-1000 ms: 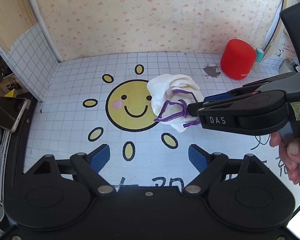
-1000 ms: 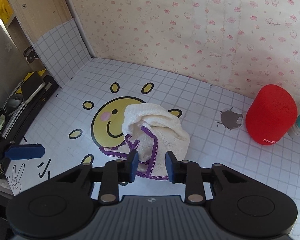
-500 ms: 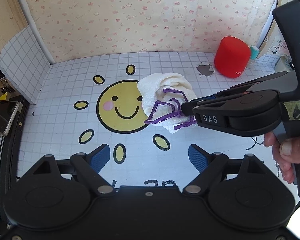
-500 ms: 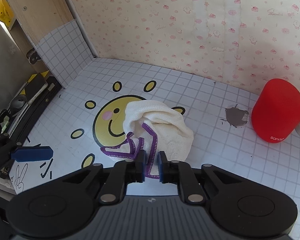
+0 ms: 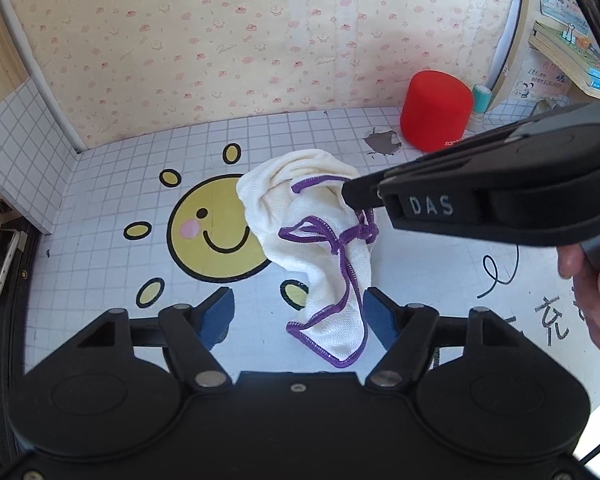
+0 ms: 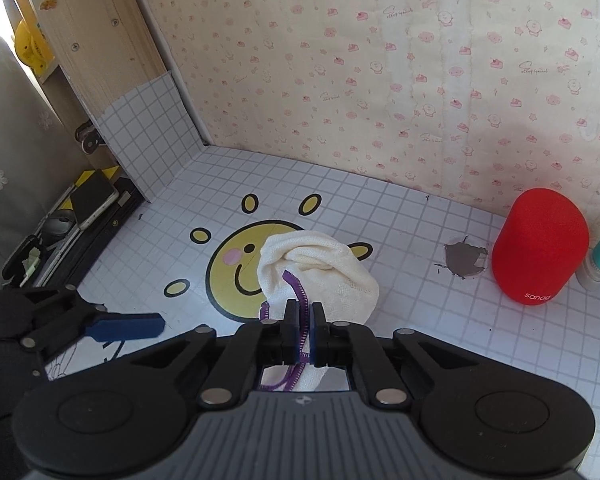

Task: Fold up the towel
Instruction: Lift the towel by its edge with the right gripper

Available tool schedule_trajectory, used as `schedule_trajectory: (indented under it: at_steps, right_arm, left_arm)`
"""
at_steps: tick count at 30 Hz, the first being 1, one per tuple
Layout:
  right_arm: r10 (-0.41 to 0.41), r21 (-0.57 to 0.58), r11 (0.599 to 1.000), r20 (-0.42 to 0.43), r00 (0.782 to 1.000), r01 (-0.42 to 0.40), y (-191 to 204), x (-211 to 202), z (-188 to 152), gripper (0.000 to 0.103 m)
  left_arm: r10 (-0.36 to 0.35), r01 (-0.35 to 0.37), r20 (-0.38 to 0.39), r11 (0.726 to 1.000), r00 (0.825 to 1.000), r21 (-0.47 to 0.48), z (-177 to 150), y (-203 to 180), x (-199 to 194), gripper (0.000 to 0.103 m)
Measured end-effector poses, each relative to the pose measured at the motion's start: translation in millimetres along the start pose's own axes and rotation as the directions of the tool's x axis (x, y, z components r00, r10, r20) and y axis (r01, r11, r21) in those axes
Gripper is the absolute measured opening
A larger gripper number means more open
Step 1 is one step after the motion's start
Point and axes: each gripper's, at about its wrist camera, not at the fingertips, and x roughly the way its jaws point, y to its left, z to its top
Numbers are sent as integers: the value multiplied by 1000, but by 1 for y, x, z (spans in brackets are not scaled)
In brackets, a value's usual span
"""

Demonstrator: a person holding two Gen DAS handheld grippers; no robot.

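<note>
Right gripper [image 6: 303,330] clamps the towel [image 5: 320,216] hem, lifting a corner free; left gripper [image 5: 298,314] closing, towel corner between its pads, ungripped.

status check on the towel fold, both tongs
Right tongs shut on towel hem. Left tongs closing, hanging corner between them, not pinched. Towel still bunched. Red speaker clear.

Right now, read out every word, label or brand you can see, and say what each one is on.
"DAS": side of the black right tongs.
"sanag": base of the red fabric-covered cylinder speaker.
Black handwritten characters on the white gridded tabletop: not legible.
Wallpaper script and shelf papers: too small.
</note>
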Motion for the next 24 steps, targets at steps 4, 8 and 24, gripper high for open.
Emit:
schedule_trajectory:
  at_steps: [4,8,24]
  right_arm:
    - [6,-7,1000,19,1000,-6,5,-13,2,4]
    - [18,-18,1000,33,999,-17,15,-24,2,4]
    - [29,-26,999,110,994,-26,55,-54,9,4]
  left_arm:
    - [-9,9,1,1000,1000,14,-4,-4,0,61]
    - [-15,15,6,1000,1000,15,-9,-5,-3,61]
    - [-54,52,66,998,996,21,-18,16,-25,63]
